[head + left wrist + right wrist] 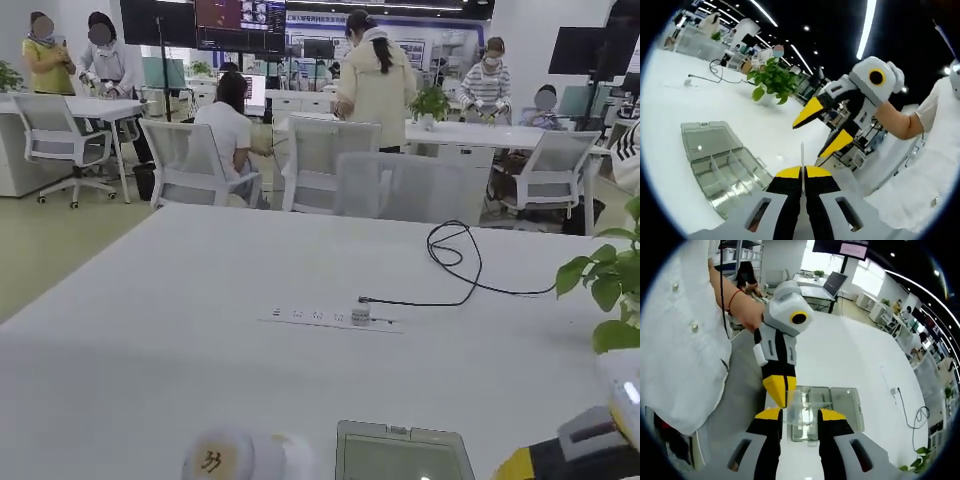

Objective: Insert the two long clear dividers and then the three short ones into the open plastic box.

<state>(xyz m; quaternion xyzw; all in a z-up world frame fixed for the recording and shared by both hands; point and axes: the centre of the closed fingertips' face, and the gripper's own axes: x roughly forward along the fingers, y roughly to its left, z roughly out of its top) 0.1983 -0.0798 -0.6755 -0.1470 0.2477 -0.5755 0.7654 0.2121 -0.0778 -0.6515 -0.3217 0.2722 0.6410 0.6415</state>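
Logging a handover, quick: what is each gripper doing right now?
Left gripper: shut on a thin clear plastic divider.
Right gripper: open, gripping nothing.

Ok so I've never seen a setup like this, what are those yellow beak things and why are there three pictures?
There is no robot: a person holds a tool in each hand, each ending in a two-jaw gripper with yellow tips. One picture comes from a camera on the person's head, looking over a white table. The two round pictures come from cameras riding on the grippers. On the table lie an open clear plastic box, a power strip, a cable and a potted plant. The left gripper is shut on a thin clear divider. The right gripper is open.
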